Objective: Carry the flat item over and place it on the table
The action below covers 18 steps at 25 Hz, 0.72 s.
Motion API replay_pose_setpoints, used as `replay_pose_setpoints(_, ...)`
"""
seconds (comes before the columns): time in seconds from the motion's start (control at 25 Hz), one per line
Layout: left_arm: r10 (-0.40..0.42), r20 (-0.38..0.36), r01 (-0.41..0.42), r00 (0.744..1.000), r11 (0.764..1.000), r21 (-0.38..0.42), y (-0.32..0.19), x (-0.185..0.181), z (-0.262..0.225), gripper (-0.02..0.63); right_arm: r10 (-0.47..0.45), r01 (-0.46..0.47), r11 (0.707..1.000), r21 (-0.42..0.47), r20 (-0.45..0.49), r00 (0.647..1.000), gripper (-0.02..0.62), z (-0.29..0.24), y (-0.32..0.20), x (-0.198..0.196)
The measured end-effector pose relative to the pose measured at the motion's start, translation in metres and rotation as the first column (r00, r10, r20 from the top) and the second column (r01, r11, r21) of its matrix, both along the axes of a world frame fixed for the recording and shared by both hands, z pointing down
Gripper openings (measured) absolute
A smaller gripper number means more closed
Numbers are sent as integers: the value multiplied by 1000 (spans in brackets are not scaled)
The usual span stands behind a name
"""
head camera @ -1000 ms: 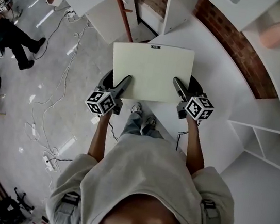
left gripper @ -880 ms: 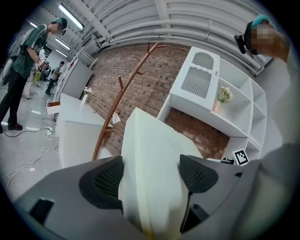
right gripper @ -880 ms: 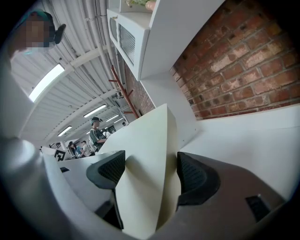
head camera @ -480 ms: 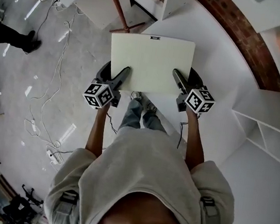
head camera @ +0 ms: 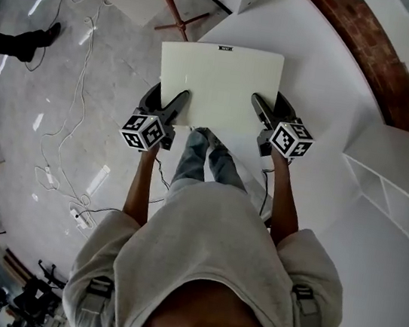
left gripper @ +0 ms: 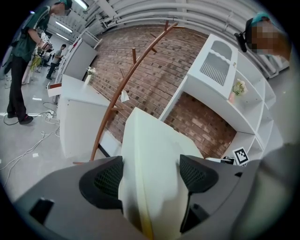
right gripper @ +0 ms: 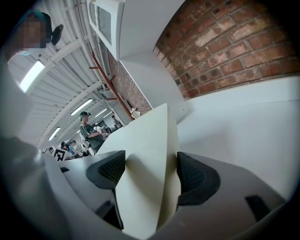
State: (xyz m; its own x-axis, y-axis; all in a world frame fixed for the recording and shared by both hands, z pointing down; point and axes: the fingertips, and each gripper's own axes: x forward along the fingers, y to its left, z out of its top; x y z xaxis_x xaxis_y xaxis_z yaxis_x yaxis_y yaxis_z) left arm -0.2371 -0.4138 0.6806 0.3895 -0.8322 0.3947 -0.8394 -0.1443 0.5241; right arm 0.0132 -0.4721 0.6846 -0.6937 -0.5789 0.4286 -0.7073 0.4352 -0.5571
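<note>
White curved table [head camera: 331, 79] fills far right, brick wall behind it. Pale cream rectangular foam-like sheet [head camera: 218, 85] held level in air, right part over table's left rim, rest above grey floor. Left gripper [head camera: 177, 103] clamped on sheet's near-left edge, right gripper [head camera: 261, 108] clamped on near-right edge. Sheet creases between pads [left gripper: 107, 180]. Likely light, soft, bendy: hold both edges, squeeze gently, keep level.
</note>
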Motion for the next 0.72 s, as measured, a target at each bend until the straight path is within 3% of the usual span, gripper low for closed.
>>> replay_pose_setpoints(0.72, 17, -19, -19, 1000, 990, -139, -30, 3, 64, 390, 6, -10, 995, -100, -43, 999, 360, 60, -28, 2)
